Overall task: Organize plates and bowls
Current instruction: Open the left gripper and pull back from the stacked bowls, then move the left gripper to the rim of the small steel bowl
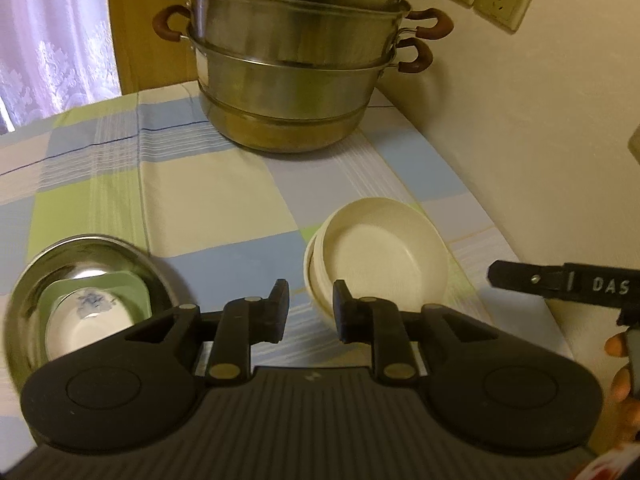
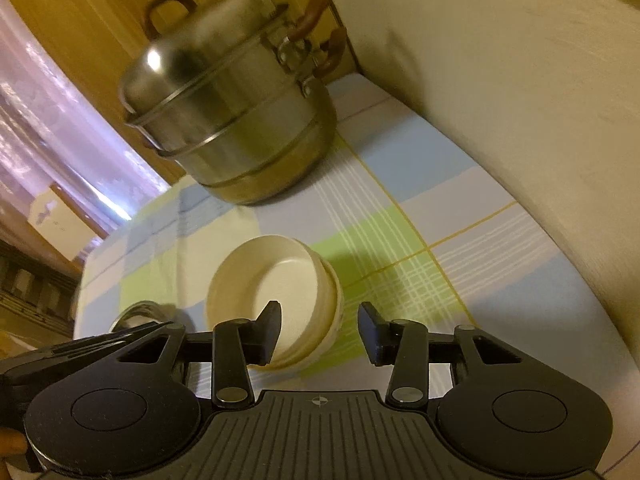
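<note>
We hold both claws parted and empty: the left claw [image 1: 310, 310] just beside the stacked cream bowls [image 1: 376, 252] on the worktop [image 1: 208, 200], the right claw [image 2: 320, 330] straddling their rim; the steel bowl [image 1: 86, 246] sits leftward.

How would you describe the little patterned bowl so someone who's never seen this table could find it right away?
Start at the big steel steamer pot at the back of the checked tablecloth, then come forward to the near left corner, where a steel basin sits. Inside it, on a pale green dish, lies the small white bowl. Its blue painted motif sets it apart from the plain cream bowls stacked to the right.
</note>
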The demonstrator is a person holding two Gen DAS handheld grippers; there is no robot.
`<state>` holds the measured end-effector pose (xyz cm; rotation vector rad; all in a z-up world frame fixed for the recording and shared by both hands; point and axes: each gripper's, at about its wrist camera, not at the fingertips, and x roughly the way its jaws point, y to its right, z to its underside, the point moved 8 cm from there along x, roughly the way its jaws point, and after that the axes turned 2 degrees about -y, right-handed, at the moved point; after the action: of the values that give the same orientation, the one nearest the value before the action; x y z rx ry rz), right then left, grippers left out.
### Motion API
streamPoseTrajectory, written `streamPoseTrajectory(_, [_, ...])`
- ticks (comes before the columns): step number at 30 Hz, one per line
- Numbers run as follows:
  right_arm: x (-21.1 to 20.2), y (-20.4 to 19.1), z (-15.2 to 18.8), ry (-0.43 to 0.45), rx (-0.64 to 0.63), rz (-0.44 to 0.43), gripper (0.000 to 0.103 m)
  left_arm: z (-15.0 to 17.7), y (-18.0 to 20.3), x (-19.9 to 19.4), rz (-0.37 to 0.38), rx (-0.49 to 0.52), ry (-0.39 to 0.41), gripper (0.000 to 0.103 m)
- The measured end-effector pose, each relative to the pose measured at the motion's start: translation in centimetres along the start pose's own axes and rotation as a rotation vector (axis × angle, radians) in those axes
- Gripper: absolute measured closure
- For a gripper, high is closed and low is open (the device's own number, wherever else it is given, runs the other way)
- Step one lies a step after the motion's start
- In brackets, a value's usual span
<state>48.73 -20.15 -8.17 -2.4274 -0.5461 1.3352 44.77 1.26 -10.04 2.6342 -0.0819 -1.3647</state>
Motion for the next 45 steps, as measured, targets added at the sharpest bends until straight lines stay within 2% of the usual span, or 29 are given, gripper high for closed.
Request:
streamPoseTrajectory(7, [-3.3, 0.2, 2.8, 0.023, -0.029, -0.027, 0.057, 3.5, 0.2, -2.8, -0.012, 0.002, -0.017, 0.082])
streamPoseTrajectory(18, [-6.6, 0.4, 8.4, -0.002, -0.075, -0.028, 0.048, 9.6, 0.9, -6.3, -0.012, 0.004, -0.047, 0.082])
streamPoseTrajectory(36, [-7.8, 1.4, 16.7, -0.11, -0.142, 0.008, 0.042, 17.0, 2.3, -8.3, -0.006, -0.012, -0.113, 0.082])
streamPoseTrajectory(45, [-7.8, 1.6, 19.3, -0.143, -0.158, 0.025, 0.042, 19.7, 3.8, -8.2, 0.011, 0.0, -0.146, 0.082])
